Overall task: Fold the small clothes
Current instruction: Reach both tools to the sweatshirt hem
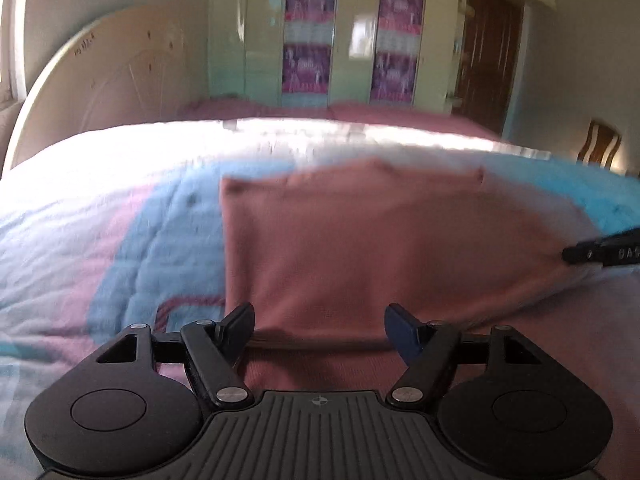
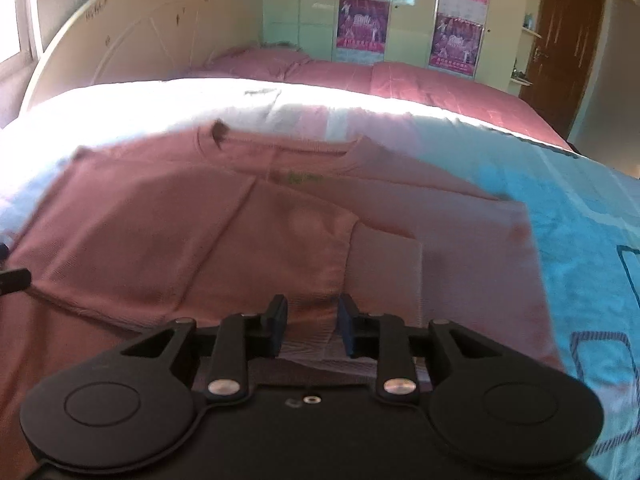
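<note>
A dusty-pink T-shirt [image 1: 360, 240] lies flat on the bed, collar [image 2: 280, 146] towards the far side, with one side folded over its middle. My left gripper [image 1: 320, 326] is open at the shirt's near edge; that hem runs between the wide-apart fingers and neither pad presses on it. My right gripper [image 2: 312, 326] is shut on a bunched fold of the shirt [image 2: 240, 240] at its near edge. Its fingers [image 1: 600, 250] show at the shirt's right corner in the left wrist view. A piece of the left gripper [image 2: 12, 278] shows at the left edge of the right wrist view.
The bed has a blue, pink and white quilt [image 1: 120, 240] and pink bedding [image 2: 400, 76] at the far side. A cream headboard [image 1: 100, 80] stands on the left. Beyond are a wardrobe with posters [image 1: 308, 40], a brown door [image 2: 568, 40] and a wooden chair [image 1: 600, 148].
</note>
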